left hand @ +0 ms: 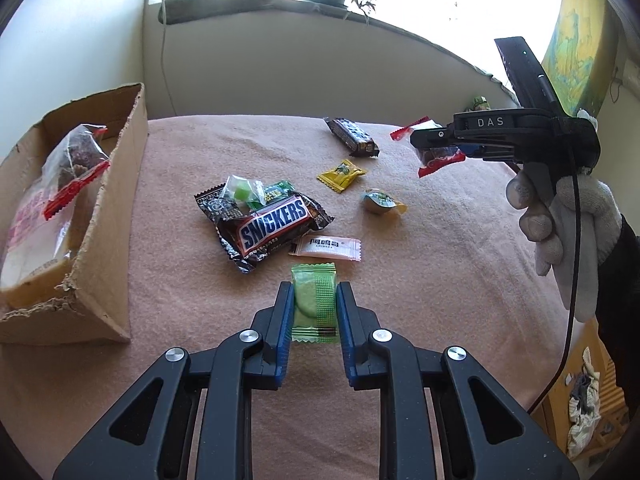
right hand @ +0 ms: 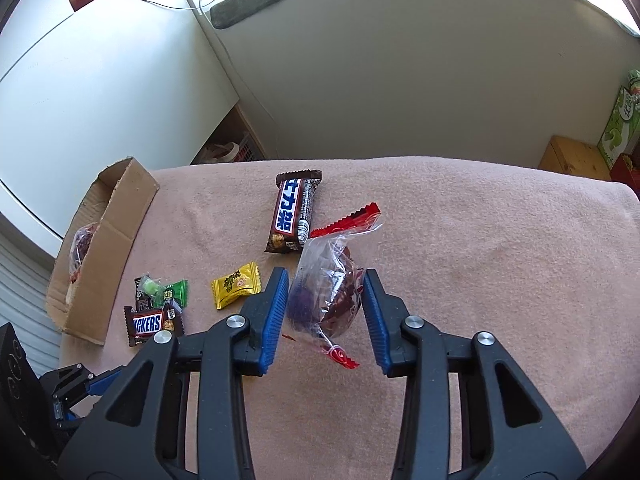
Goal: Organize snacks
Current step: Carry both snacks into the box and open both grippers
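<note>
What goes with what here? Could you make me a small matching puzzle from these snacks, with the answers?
Things:
1. green packet
2. clear bag with red ends
3. Snickers bar
4. cardboard box

States:
A. lying on the pink cloth
B. clamped in the right gripper
C. already holding a bagged snack
D. clamped in the left gripper

Pairs: 1-D, 2-B, 3-A, 4-C

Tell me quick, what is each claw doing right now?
Left gripper: closed on a green wrapped snack.
Right gripper: closed on a clear red-edged packet of dark snacks.
</note>
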### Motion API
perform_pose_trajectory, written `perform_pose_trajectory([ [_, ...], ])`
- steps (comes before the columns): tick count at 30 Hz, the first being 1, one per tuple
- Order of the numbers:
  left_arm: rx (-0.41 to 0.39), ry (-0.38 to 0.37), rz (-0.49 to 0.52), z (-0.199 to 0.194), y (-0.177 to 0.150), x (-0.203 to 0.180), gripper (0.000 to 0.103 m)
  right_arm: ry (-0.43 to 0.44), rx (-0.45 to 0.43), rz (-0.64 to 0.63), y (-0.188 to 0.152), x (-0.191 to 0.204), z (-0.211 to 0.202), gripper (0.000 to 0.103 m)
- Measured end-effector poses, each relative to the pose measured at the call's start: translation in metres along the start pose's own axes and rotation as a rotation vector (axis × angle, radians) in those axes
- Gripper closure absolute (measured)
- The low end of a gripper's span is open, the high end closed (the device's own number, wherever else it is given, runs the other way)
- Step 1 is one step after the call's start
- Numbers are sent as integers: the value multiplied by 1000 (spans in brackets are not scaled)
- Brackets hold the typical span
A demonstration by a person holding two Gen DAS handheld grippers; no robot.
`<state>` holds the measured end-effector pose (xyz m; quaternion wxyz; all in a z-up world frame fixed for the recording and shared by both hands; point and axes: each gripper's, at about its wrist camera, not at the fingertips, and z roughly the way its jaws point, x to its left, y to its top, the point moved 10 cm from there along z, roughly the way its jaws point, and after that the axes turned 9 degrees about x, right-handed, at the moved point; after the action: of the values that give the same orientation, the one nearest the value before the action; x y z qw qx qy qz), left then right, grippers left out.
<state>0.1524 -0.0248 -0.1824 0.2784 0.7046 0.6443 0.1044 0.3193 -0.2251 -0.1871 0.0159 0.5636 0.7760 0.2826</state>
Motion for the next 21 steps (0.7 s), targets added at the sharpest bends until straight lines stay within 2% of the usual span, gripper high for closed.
perform_pose_trajectory([
  [8, -77, 16, -36, -37, -5, 3, 83, 24, -37, -44, -14, 19, -33, 64],
  [21, -240, 16, -89, -95, 5, 25, 83, 76, -116, -236, -34, 126, -88, 64],
])
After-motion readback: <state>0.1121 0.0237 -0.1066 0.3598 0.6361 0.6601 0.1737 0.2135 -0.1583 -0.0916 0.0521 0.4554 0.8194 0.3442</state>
